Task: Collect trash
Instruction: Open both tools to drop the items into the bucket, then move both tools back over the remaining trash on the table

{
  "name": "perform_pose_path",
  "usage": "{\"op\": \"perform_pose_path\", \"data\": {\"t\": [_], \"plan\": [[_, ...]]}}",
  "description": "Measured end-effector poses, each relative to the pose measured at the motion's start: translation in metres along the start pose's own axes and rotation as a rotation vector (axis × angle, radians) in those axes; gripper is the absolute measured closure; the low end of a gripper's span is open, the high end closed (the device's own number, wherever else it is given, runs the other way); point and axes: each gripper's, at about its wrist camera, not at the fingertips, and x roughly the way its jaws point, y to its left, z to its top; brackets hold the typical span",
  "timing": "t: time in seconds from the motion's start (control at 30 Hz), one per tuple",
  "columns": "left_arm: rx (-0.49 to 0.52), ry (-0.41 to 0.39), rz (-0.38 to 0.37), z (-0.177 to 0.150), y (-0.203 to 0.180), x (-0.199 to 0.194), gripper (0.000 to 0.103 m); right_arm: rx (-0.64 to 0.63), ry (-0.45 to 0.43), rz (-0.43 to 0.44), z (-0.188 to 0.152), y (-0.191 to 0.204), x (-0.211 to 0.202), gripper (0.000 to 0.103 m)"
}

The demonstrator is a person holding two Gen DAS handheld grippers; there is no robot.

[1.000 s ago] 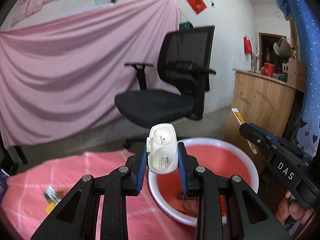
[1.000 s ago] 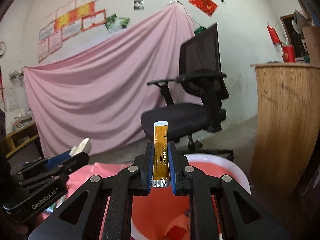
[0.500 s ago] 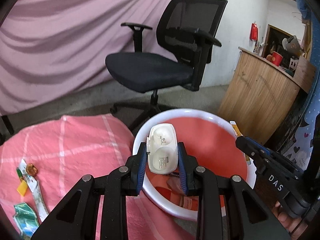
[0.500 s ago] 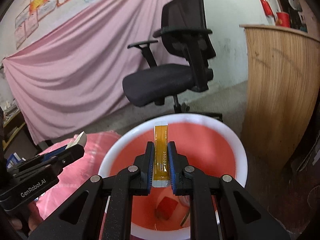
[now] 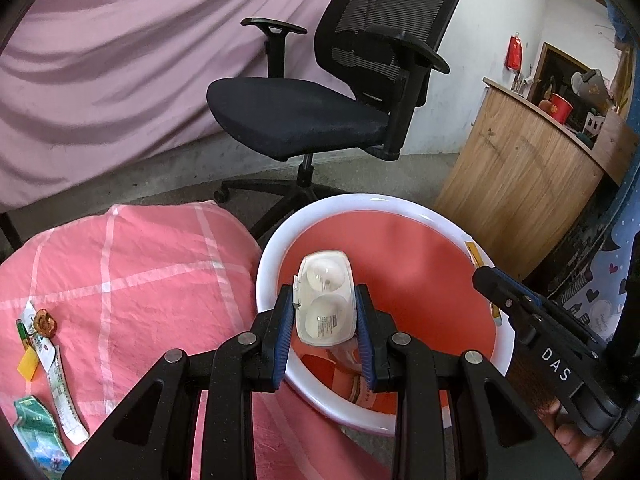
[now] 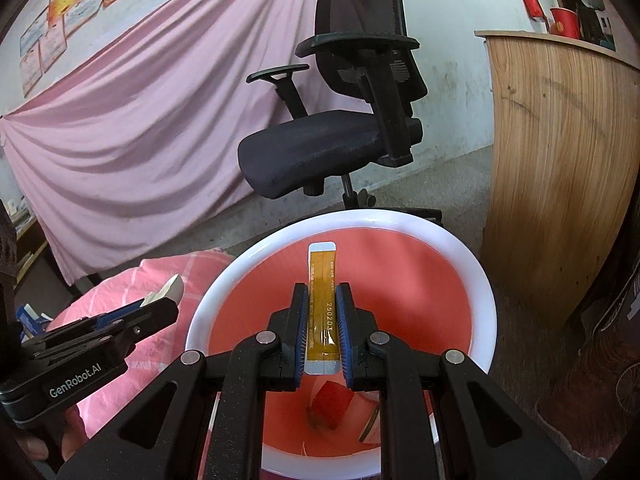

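My left gripper (image 5: pixel 325 308) is shut on a clear white plastic blister case (image 5: pixel 325 300) and holds it over the near-left part of a red basin with a white rim (image 5: pixel 384 200). My right gripper (image 6: pixel 322 320) is shut on a narrow orange sachet (image 6: pixel 322 300) and holds it above the same basin (image 6: pixel 486 280). Red and clear trash pieces (image 6: pixel 330 402) lie at the basin's bottom. The right gripper shows in the left wrist view (image 5: pixel 486 276); the left gripper shows in the right wrist view (image 6: pixel 160 304).
Several wrappers (image 5: pixel 44 372) lie on the pink checked cloth (image 5: pixel 132 264) at the left. A black office chair (image 5: pixel 320 104) stands behind the basin. A wooden counter (image 5: pixel 520 184) is at the right, and a pink drape (image 5: pixel 100 60) hangs behind.
Both grippers have tilted down and moved forward over the basin, each holding its item. The basin's inside now shows under both.
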Motion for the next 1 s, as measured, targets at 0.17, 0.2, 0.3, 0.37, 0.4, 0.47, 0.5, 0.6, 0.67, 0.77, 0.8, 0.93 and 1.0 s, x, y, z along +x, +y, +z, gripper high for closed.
{"op": "perform_pose_path", "data": {"t": [0.17,0.2,0.3,0.37,0.4,0.47,0.5,0.6,0.67,0.77,0.8,0.93,1.0], "plan": [[-0.02,0.009,-0.007,0.001,0.006,0.0,0.077,0.01,0.005,-0.007,0.002,-0.002,0.001,0.089],[-0.025,0.009,-0.007,0.001,0.008,-0.001,0.076,0.011,0.006,-0.008,0.002,-0.003,0.002,0.089],[-0.037,0.005,-0.004,0.002,0.011,-0.003,0.075,0.016,0.002,-0.012,0.002,-0.004,0.001,0.077],[-0.042,-0.001,0.001,0.003,0.013,-0.006,0.074,0.017,-0.001,-0.011,0.002,-0.004,0.0,0.076],[-0.044,-0.006,0.002,0.003,0.014,-0.008,0.072,0.017,-0.001,-0.012,0.002,-0.004,0.0,0.076],[-0.049,-0.02,0.005,0.003,0.016,-0.013,0.068,0.017,-0.002,-0.013,0.003,-0.003,0.001,0.074],[-0.05,-0.026,0.008,0.003,0.016,-0.015,0.066,0.014,-0.005,-0.016,0.003,-0.002,0.001,0.072],[-0.053,-0.05,0.019,0.004,0.02,-0.024,0.064,0.008,-0.025,-0.015,0.004,0.001,-0.002,0.061],[-0.057,-0.063,0.026,0.004,0.021,-0.03,0.062,0.005,-0.044,-0.011,0.005,0.002,-0.005,0.057],[-0.068,-0.098,0.043,0.004,0.026,-0.043,0.05,0.002,-0.077,-0.01,0.007,0.004,-0.011,0.047],[-0.071,-0.109,0.05,0.004,0.026,-0.045,0.046,0.001,-0.089,-0.009,0.008,0.005,-0.013,0.045],[-0.082,-0.175,0.084,0.002,0.034,-0.066,0.029,-0.003,-0.152,0.007,0.01,0.011,-0.022,0.022],[-0.089,-0.22,0.1,0.0,0.039,-0.076,0.014,-0.014,-0.186,0.017,0.011,0.016,-0.028,0.015]]}}
